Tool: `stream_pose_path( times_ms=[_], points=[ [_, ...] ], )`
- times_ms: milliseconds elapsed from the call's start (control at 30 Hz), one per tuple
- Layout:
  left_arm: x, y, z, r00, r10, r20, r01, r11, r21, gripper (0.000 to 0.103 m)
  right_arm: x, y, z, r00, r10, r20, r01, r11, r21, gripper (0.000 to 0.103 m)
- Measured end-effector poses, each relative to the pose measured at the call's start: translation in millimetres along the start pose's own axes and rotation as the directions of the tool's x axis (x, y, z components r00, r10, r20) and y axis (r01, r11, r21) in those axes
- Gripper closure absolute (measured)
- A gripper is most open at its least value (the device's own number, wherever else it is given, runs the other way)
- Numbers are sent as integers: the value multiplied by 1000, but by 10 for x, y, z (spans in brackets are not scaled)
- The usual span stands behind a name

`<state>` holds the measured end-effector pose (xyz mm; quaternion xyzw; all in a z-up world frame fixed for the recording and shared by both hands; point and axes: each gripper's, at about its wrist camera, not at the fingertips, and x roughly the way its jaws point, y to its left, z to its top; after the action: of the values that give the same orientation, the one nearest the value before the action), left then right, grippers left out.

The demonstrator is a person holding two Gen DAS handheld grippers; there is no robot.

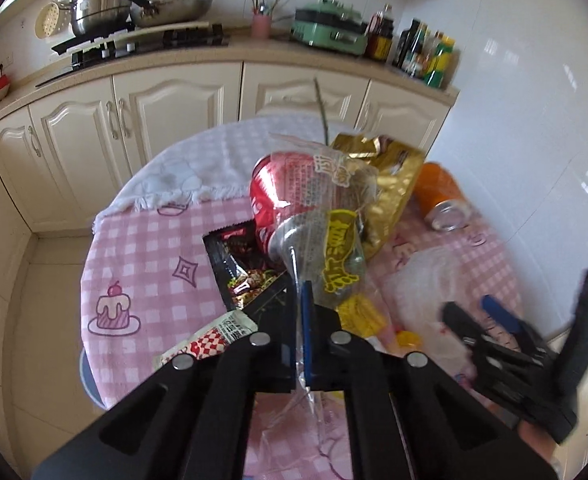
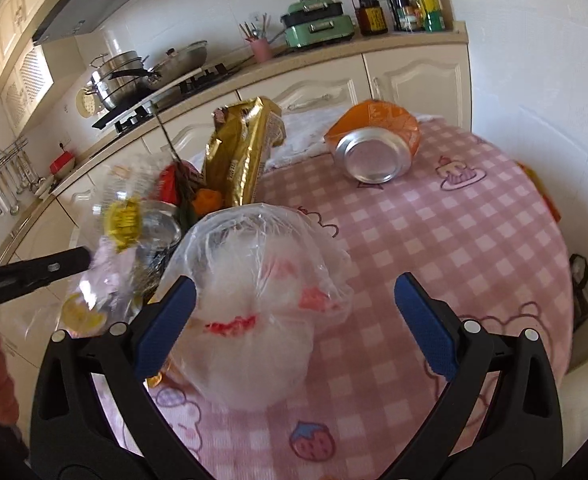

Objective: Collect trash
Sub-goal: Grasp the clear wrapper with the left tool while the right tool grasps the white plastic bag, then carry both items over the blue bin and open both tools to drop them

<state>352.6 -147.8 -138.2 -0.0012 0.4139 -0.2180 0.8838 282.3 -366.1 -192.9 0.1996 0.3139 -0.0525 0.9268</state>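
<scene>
Now, near to far:
Left gripper (image 1: 302, 316): pinched tight on the clear yellow-printed wrapper (image 1: 336, 256); lift it clear without snagging.
Right gripper (image 2: 294, 320): jaws wide, nothing gripped, straddling the crumpled clear plastic bag (image 2: 253, 300); centre it, then close.
Red soda can (image 1: 277, 196): lying behind the wrapper.
Gold snack bag (image 2: 241, 156): beyond.
Orange can (image 2: 378, 148): on its side, farthest on the pink checked tablecloth (image 2: 474, 240).

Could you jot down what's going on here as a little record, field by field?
place: kitchen, table with pink checked cloth
left gripper: shut on clear wrapper with yellow print
right gripper: open, around crumpled clear bag
trash on table: red can, gold packet, orange can lying on its side, dark snack wrapper
bin: not in view
</scene>
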Motion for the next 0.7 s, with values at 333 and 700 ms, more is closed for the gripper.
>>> stream_pose_path(
  times_ms=[333,700],
  points=[
    [-423,-84,-130,994,0,109,-2,1000,16,101,193,7,-10,992,94,-87,-91,995,37,47],
    [-986,92,-339,977,-72,199,77,997,-15,101,-641,349,23,988,53,143,-43,997,-72,69]
  ],
)
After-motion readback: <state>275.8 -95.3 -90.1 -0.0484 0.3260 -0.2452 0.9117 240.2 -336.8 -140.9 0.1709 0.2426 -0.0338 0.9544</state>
